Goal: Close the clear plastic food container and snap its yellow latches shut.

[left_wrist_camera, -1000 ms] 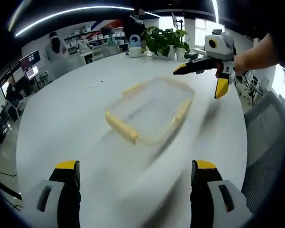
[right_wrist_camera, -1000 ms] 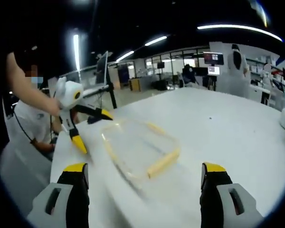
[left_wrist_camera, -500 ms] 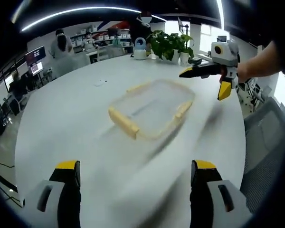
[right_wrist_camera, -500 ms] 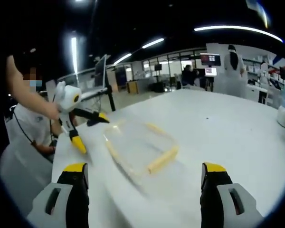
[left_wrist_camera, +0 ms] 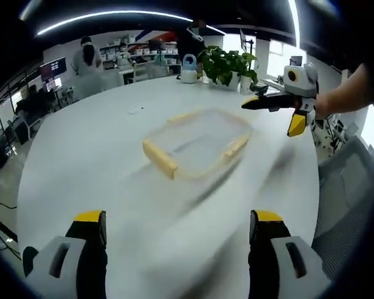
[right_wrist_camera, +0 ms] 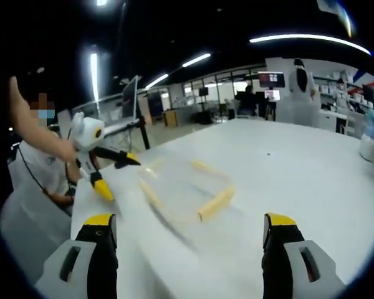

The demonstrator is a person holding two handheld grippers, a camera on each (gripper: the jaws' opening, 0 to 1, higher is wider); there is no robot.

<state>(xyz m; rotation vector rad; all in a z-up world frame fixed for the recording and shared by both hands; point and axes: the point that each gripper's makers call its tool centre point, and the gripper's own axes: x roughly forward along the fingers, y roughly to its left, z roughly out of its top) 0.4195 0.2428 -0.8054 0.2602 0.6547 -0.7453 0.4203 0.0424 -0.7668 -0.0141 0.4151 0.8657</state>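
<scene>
1. Left gripper (left_wrist_camera: 174,227): in the left gripper view its two yellow-tipped jaws rise from the bottom edge, spread wide with nothing between them, held above the white table (left_wrist_camera: 81,162) and short of the container.
2. Right gripper (right_wrist_camera: 186,230): in the right gripper view its jaws likewise stand wide apart and hold nothing, low over the table.
3. In the left gripper view the right gripper is seen at the right, held in a person's hand (left_wrist_camera: 324,106), jaws parted, one pointing toward the container, the other angled downward. It hangs just beyond the container's far right corner, not touching it.
4. Clear plastic food container (left_wrist_camera: 198,140): lies flat near the table's middle, ahead of both grippers. Yellow latches (left_wrist_camera: 160,159) show along its edges.
5. Motion blur softens the container in both views; whether the lid sits fully down or any latch is snapped cannot be told.
6. Background: potted plants (left_wrist_camera: 227,62), a kettle-like vessel (left_wrist_camera: 188,68), and standing people at the far side.
</scene>
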